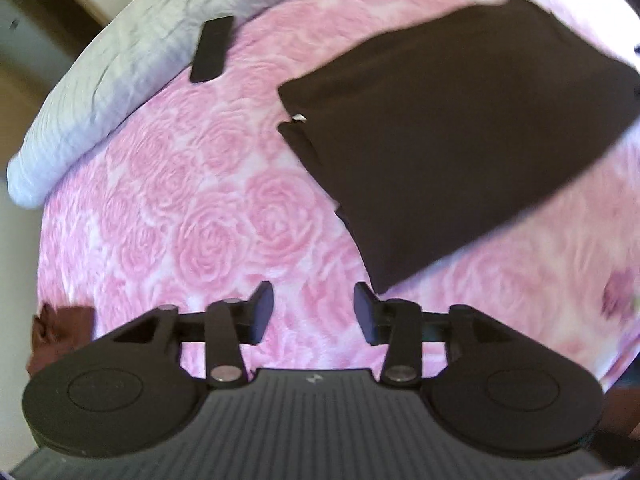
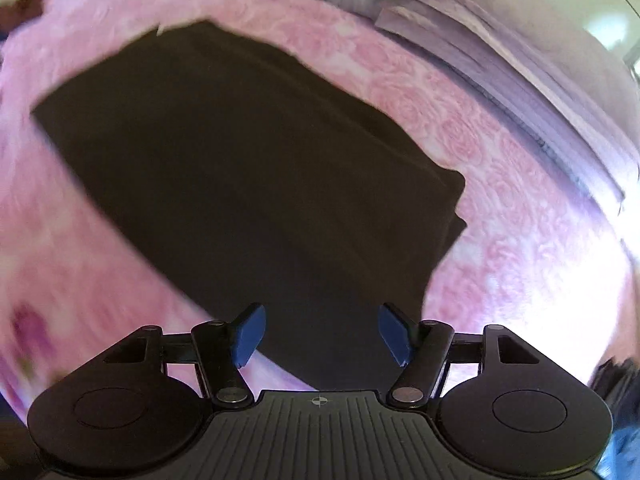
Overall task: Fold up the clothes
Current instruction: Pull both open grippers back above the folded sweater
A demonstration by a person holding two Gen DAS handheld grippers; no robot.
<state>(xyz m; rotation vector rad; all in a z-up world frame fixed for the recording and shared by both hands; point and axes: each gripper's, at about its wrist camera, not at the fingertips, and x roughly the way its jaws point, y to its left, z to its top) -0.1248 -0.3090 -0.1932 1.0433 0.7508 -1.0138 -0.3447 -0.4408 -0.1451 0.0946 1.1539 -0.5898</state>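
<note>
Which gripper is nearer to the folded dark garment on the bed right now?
Right. The right gripper hovers open directly over the near end of the dark garment. The left gripper, also open, sits over the pink rose blanket, just off the garment's corner.

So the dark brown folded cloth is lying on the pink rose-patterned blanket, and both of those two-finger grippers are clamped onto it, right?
Not quite. The dark brown folded cloth does lie on the pink rose-patterned blanket, but neither gripper is clamped onto it. The left wrist view shows the left gripper open over bare blanket, and the right wrist view shows the right gripper open above the cloth with nothing between its fingers.
</note>
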